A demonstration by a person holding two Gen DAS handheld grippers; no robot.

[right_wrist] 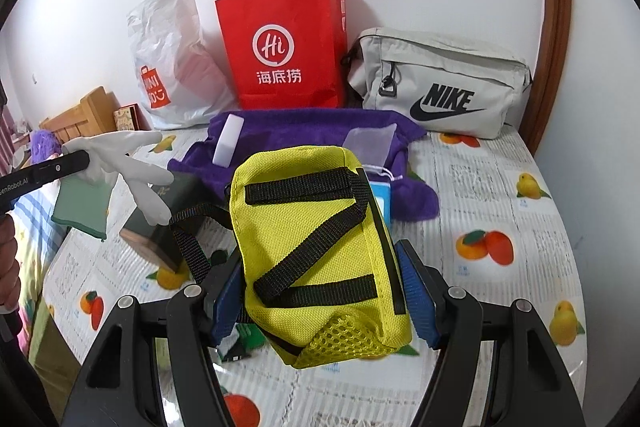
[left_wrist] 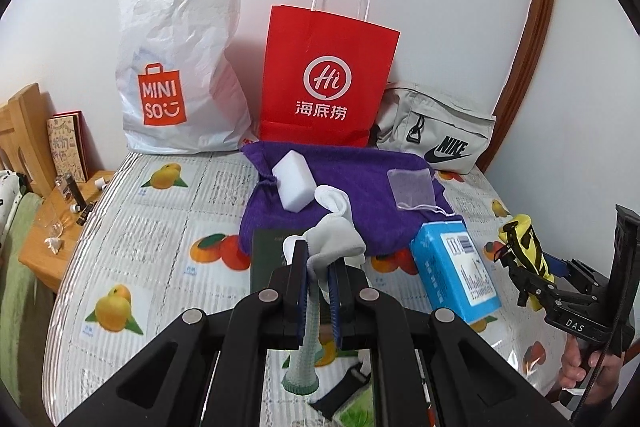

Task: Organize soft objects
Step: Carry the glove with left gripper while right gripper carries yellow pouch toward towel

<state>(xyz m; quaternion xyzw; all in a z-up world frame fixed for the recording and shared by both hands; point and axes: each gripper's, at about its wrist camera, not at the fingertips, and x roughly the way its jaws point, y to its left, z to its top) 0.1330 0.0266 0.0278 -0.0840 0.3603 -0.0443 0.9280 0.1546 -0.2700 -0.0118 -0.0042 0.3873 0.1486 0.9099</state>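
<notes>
Yellow pouch (right_wrist: 320,251) with black straps fills the lower centre of the right wrist view, clamped between the blue pads (right_wrist: 416,291) of the right gripper (right_wrist: 320,291), jaws wide around its body, mesh end toward the camera. In the left wrist view the same pouch shows at the right edge, held up off the table by that gripper, a hand (left_wrist: 580,363) on the grip below.

Left gripper (left_wrist: 318,267), bottom centre of the left wrist view: jaws pinched tight on a white glove (left_wrist: 336,243). Fingers of the glove stick up past the tips, green-edged cuff hangs down between the arms. From the right wrist view the glove sits at centre left, clear of the table.

Behind both, mid-frame: purple towel (left_wrist: 344,183) spread on the fruit-print tablecloth (left_wrist: 132,239). On the towel lie a white sponge block (left_wrist: 292,183), a white sock (left_wrist: 334,201) and a small clear drawstring pouch (left_wrist: 410,189). Blue box (left_wrist: 456,267) overlaps the towel's lower right edge; dark green box (left_wrist: 268,259) at its lower left edge.

Back row against the wall, left to right: white MINISO plastic bag (left_wrist: 180,67), red paper bag (left_wrist: 328,75), grey Nike waist bag (left_wrist: 436,135). Wooden bedside stand (left_wrist: 48,235) with small clutter at far left.
</notes>
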